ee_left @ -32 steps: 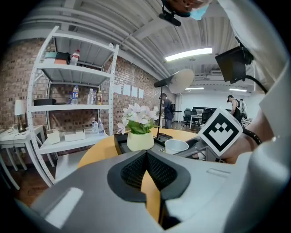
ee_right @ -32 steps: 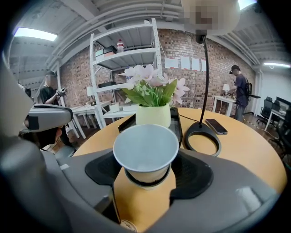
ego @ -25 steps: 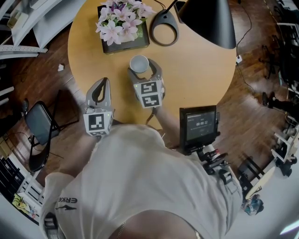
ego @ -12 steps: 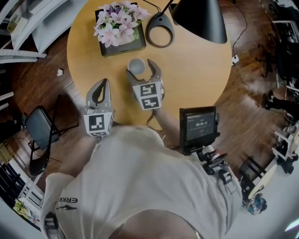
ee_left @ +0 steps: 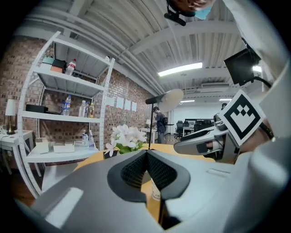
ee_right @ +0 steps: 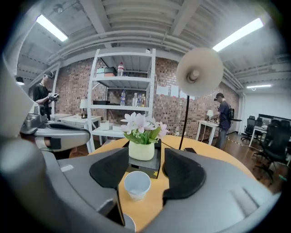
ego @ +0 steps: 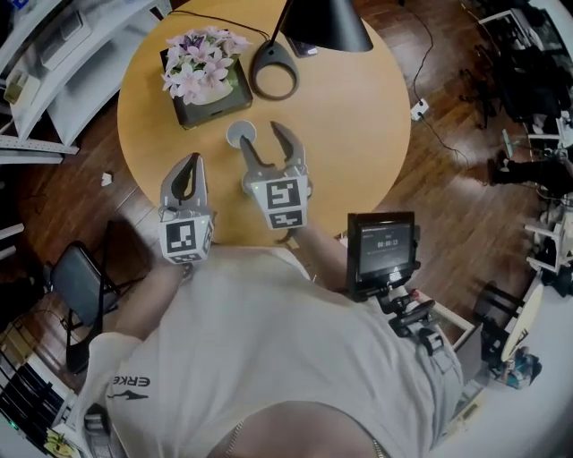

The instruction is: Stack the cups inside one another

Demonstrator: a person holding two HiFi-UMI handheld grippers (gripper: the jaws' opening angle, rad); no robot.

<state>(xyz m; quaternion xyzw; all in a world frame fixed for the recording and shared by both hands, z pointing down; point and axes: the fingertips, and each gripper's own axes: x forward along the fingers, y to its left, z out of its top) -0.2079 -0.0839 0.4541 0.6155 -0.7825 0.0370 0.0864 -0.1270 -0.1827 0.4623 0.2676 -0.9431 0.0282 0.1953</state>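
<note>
A white paper cup (ego: 240, 134) stands upright on the round yellow table (ego: 358, 116), in front of the flower box. My right gripper (ego: 266, 139) hovers above the table just right of the cup, and its jaws are closing with nothing between them. In the right gripper view the cup (ee_right: 137, 184) shows lower down and ahead, framed by the two pads but clear of both. My left gripper (ego: 185, 172) is shut and empty near the table's front left edge. In the left gripper view a bit of the cup (ee_left: 156, 191) peeks out below the shut jaws.
A dark box of pink and white flowers (ego: 199, 76) sits behind the cup, with a black lamp base (ego: 274, 72) and its shade (ego: 327, 25) to the right. A small screen on a stand (ego: 383, 250) is off the table's front right. A folding chair (ego: 76, 286) stands at the left.
The right gripper had the cup between its jaws. It has let go, lifted and drawn back, leaving the cup on the table. The left gripper rose a little.
</note>
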